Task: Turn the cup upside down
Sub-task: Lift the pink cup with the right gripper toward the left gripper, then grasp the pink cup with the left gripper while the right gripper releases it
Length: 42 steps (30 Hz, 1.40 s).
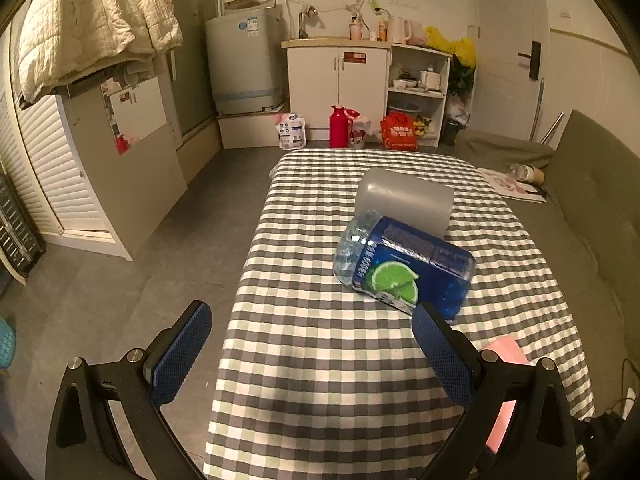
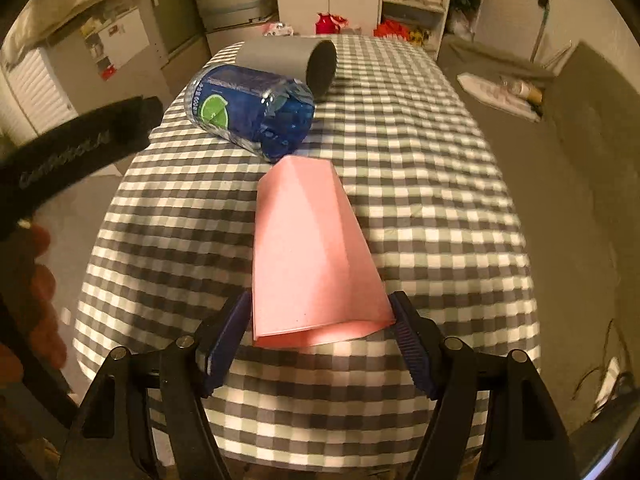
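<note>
The right gripper clamps the pink cup near its rim, base toward twelve o'clock. Thin walls may buckle mid-flip, or the base may hit the blue bottle. The left gripper hangs open.

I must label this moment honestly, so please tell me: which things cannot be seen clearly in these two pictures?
- Pink cup mouth: faces the right wrist camera, inside not visible.
- Pink cup in the left wrist view: mostly behind the left gripper finger.
- Blue bottle cap: hidden in both views.
- Grey cup: inside too dark.
- Right gripper: real contact unclear.
</note>
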Tool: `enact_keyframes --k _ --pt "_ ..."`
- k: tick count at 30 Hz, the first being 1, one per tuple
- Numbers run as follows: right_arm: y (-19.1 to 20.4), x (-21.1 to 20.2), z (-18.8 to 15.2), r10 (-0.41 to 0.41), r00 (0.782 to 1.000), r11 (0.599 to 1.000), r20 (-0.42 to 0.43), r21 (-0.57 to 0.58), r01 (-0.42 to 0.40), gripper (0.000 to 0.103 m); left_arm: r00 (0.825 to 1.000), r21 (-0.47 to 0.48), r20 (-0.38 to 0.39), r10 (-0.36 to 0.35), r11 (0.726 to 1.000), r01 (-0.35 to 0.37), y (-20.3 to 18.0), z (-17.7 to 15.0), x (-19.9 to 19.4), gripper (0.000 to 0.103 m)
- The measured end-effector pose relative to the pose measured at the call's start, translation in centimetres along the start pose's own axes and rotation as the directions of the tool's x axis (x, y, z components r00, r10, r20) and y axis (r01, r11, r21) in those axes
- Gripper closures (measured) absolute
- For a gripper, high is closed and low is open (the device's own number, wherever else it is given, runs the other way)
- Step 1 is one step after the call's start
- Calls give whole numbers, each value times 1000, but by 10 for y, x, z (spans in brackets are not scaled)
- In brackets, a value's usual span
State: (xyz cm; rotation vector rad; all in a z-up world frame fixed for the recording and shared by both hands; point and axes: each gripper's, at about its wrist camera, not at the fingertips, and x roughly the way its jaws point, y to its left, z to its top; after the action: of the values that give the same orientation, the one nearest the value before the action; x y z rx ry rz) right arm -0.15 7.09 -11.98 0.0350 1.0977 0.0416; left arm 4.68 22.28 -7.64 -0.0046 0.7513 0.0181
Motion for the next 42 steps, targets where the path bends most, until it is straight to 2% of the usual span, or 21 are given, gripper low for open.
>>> enact_keyframes --k 1,7,10,12,16,20,22,25,27,32,36,40,42 --pt "-1 1 1 9 1000 1000 -24 12 -9 18 1000 6 1 5 1000 -5 -1 0 -1 0" --pt "-14 -28 6 25 1000 999 17 24 -25 17 998 23 -28 54 998 -53 -11 3 -4 0" --pt "-33 -50 14 -8 998 999 63 43 5 17 999 23 -31 19 1000 -18 -17 7 -13 0" --pt "-51 -66 22 -62 993 997 104 59 56 17 998 19 -55 -9 1000 10 -23 9 -17 0" --pt "-86 -91 46 -124 972 990 198 89 108 17 992 9 -102 -71 997 72 -40 10 -23 0" --pt "-106 -100 68 -184 946 982 268 87 166 17 974 6 -168 -153 988 156 -69 7 -23 0" --pt "-109 -101 76 -197 934 980 298 67 185 17 972 53 -197 -132 988 145 -86 0 -18 0" --pt "-113 -102 70 -196 924 980 328 52 190 17 962 112 -260 -79 987 112 -100 -15 -6 0" --pt "-116 -96 63 -175 935 984 307 39 171 17 957 99 -280 -79 989 111 -100 -21 -1 0" --pt "-129 -85 51 -133 959 991 249 30 129 17 948 55 -290 -133 986 155 -106 -21 3 1" --pt "-134 -79 47 -134 966 991 222 47 127 17 934 92 -330 -135 980 174 -120 -24 15 2" --pt "-126 -74 46 -115 971 993 208 -5 119 17 915 72 -361 -183 972 223 -123 -28 23 2" --pt "-124 -72 45 -127 970 991 208 -20 134 17 910 73 -373 -182 972 224 -122 -29 28 2"
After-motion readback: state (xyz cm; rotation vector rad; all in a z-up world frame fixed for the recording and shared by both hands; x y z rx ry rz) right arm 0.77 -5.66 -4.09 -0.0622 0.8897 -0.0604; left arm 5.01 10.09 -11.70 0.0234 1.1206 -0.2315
